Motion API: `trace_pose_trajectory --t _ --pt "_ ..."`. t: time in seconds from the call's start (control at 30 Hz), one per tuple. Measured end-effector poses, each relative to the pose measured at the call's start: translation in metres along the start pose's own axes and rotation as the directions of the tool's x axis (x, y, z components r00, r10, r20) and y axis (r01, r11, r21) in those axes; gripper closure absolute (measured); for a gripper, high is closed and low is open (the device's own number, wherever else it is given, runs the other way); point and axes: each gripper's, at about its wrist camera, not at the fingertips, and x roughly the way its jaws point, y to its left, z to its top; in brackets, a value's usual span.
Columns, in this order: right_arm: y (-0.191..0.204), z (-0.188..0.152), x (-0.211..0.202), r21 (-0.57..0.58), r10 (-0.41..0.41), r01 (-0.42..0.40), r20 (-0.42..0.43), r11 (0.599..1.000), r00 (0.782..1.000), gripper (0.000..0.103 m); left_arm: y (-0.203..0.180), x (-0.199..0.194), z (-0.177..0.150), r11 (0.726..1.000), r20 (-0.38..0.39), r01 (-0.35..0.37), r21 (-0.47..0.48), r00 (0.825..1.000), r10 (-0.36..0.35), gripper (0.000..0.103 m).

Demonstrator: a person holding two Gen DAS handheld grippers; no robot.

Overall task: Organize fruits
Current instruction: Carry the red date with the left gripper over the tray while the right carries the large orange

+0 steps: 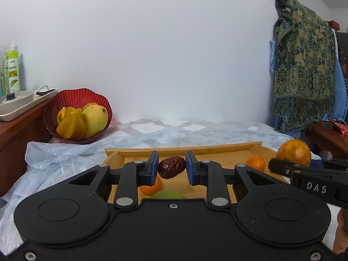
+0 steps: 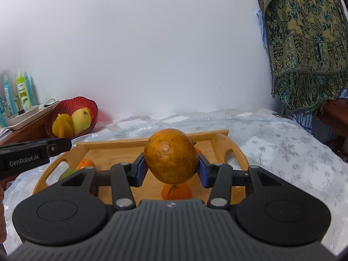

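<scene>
My left gripper (image 1: 171, 167) is shut on a dark red date (image 1: 171, 167) and holds it above the wooden tray (image 1: 180, 149). My right gripper (image 2: 171, 166) is shut on a large orange (image 2: 171, 156), also above the tray (image 2: 113, 145); that orange shows at the right of the left wrist view (image 1: 293, 152). On the tray lie small tangerines (image 1: 256, 163) (image 1: 151, 188) (image 2: 176, 191) (image 2: 85, 164) and a green fruit (image 1: 168, 194) (image 2: 67, 173). A red bowl (image 1: 76, 100) (image 2: 71, 106) at the back left holds a mango (image 1: 95, 117) and starfruit (image 1: 70, 125).
The tray rests on a bed with a pale patterned cover (image 2: 282, 148). A wooden side table (image 1: 19, 126) at the left carries a white tray and bottles (image 1: 13, 67). A patterned green scarf (image 1: 304, 65) hangs at the right above another wooden table (image 1: 326, 134).
</scene>
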Motion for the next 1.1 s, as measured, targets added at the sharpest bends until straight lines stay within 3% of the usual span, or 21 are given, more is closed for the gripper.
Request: trace_pose_trajectory --t 0.5,0.8,1.1 --pt "-0.013 0.022 0.053 -0.007 -0.026 0.025 -0.036 1.000 0.999 0.052 0.014 0.046 0.012 1.000 -0.052 -0.014 -0.018 0.999 0.013 0.078" --pt "-0.015 0.021 0.085 -0.040 -0.024 0.019 -0.135 0.999 0.991 0.051 0.033 0.074 0.009 0.997 -0.122 -0.013 -0.079 0.992 0.004 0.079" --pt "-0.012 0.021 0.089 -0.079 -0.018 0.007 -0.131 0.997 0.991 0.051 0.032 0.084 0.001 0.998 -0.153 -0.021 -0.066 0.988 0.011 0.078"
